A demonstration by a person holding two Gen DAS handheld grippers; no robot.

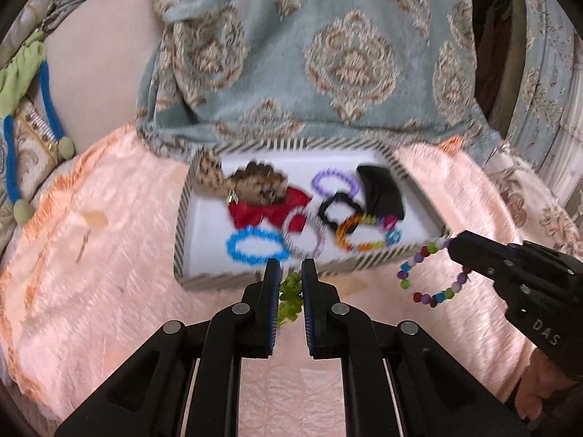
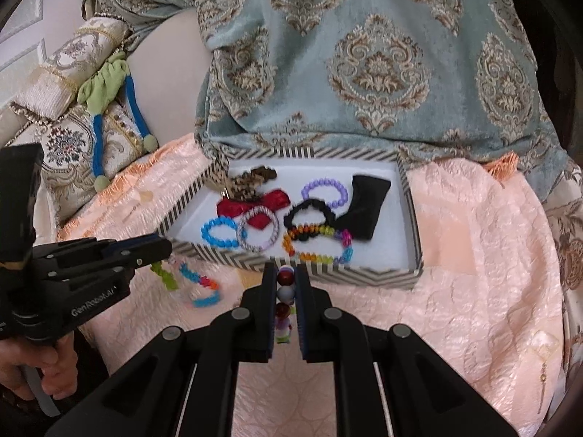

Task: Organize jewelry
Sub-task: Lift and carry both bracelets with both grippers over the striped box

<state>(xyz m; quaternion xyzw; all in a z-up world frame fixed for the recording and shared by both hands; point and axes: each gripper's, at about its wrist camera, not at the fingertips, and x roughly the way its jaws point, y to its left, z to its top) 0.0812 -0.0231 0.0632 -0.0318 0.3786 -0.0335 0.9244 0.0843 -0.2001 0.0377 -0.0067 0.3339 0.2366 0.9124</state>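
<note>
A striped tray with a white floor sits on a peach quilted bedspread, its far edge against a blue-green damask cushion.

Inside the tray lie a blue bead bracelet, a striped bangle, a red bow, a leopard-print piece partly draped over the tray's left rim, a purple bead bracelet, a black scrunchie, a rainbow bead bracelet and a black fabric item whose shape is hard to read.

The right gripper is clamped on a multicolored bead bracelet, just outside the tray's near rim. From its own camera only a few beads show between the fingers; the left camera shows the whole loop hanging from the tip.

The left gripper is closed on a bright, multicolored bracelet just in front of the tray's near edge. In its own view only a green part is visible, the rest hidden by the fingers; in the right view it is blurred.

The left view is motion-blurred throughout, softening the tray's contents.
</note>
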